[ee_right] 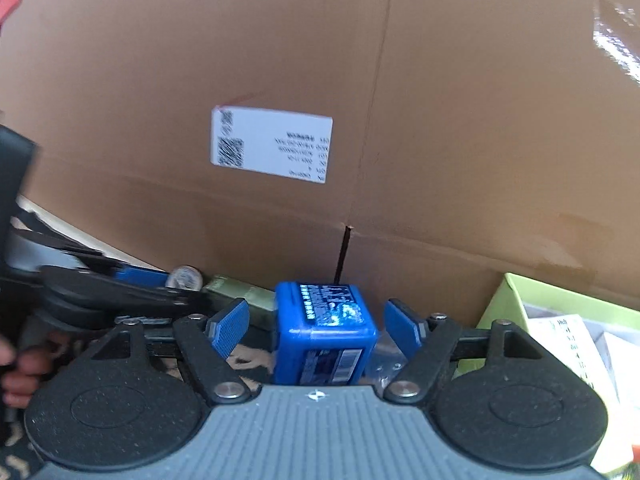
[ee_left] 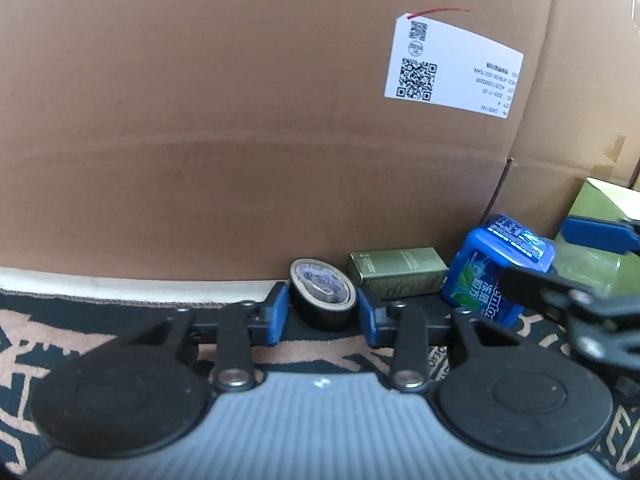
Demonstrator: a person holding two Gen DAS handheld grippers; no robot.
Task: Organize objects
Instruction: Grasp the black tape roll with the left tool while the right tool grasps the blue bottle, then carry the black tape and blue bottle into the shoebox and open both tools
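Tape roll fully visible only from left wrist.

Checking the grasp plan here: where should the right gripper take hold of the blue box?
On its two flat side walls, coming straight from the front. The blue box stands squarely between the open right gripper, gaps on both sides, with the cardboard wall blocking behind.

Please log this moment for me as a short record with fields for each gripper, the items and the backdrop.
left gripper: fingers at both sides of the black tape roll, apparently gripping
right gripper: open, straddling the blue box, gaps both sides
between them: olive carton lying against the cardboard box
surface: patterned rug
far right: green box
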